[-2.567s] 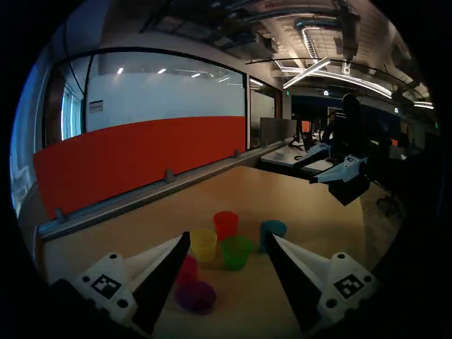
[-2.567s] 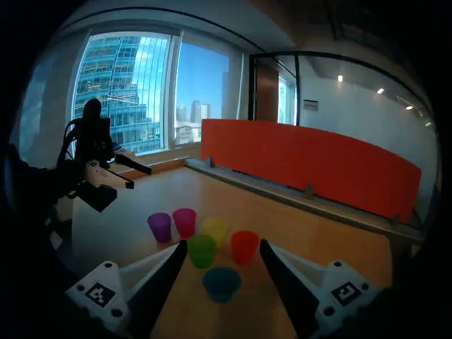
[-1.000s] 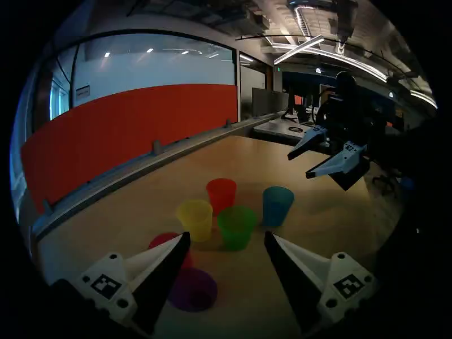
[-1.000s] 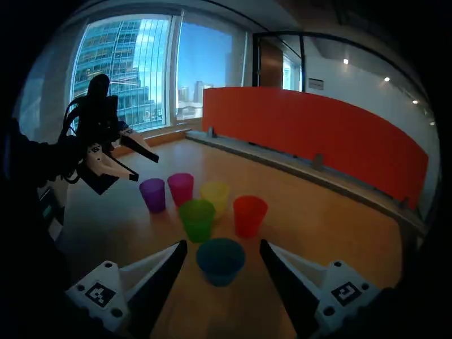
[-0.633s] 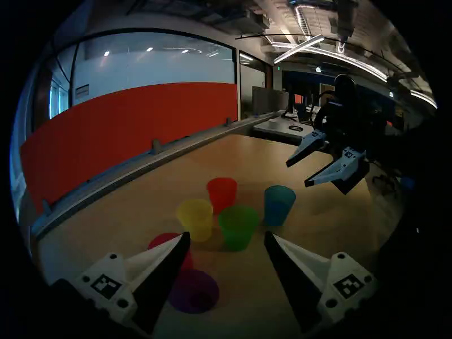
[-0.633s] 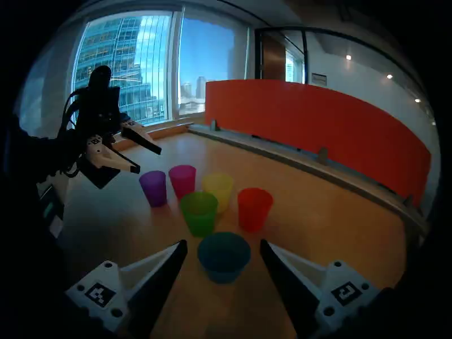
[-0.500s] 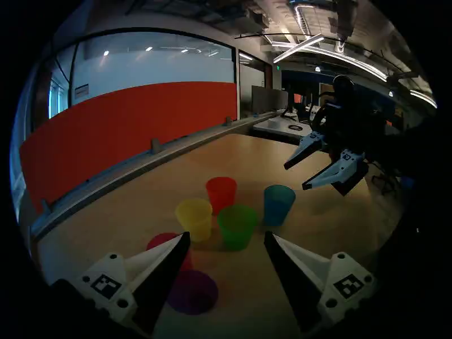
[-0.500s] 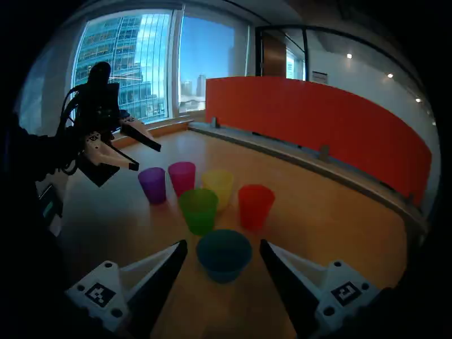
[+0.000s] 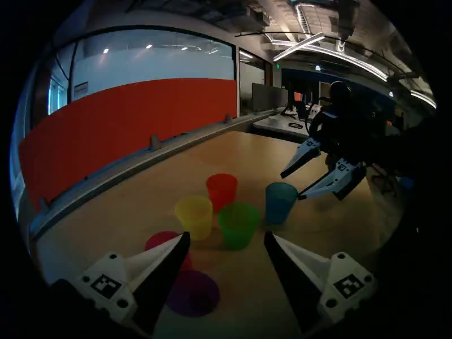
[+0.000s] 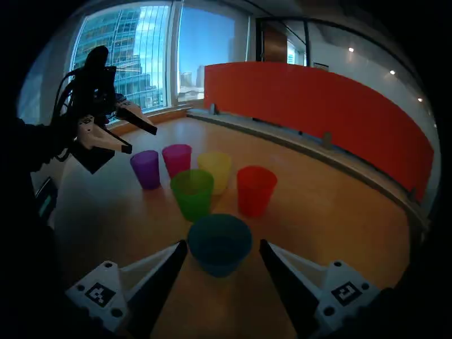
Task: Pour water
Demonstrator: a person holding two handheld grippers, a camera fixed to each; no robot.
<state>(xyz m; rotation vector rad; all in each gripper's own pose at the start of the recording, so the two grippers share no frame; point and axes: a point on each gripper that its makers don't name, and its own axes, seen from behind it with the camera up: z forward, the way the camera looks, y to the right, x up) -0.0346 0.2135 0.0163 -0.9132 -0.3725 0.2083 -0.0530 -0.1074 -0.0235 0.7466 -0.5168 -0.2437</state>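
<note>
my right gripper (image 10: 222,243) is open, its two fingers spread to either side of the blue cup (image 10: 220,257), which stands upright at the near edge of the cluster; as far as i can tell neither finger touches it. my left gripper (image 9: 226,234) is open too and holds nothing, hovering near the purple cup (image 9: 195,292) at the other end of the group. i take the step in hand to be gripping the blue cup. to do it well i'd centre the cup between the fingers, go low enough to catch the wall below the rim, and close gently, since a thin plastic cup will likely flex and could pop out or slop. i can't tell whether it holds water, so i'd lift it level and slowly. the green cup (image 10: 192,194) stands just beyond it, with the red cup (image 10: 256,189) and yellow cup (image 10: 214,168) near and the magenta cup (image 10: 177,159) farther back, so i'd draw the blue one back toward me rather than swing it sideways. all six stand on a smooth pale wooden table (image 10: 339,226) with a soft sheen. an orange partition (image 10: 316,107) runs along its far edge, tall windows (image 10: 130,62) show towers and blue sky, and the left gripper view shows strip lights (image 9: 316,48) over a dim office.
</note>
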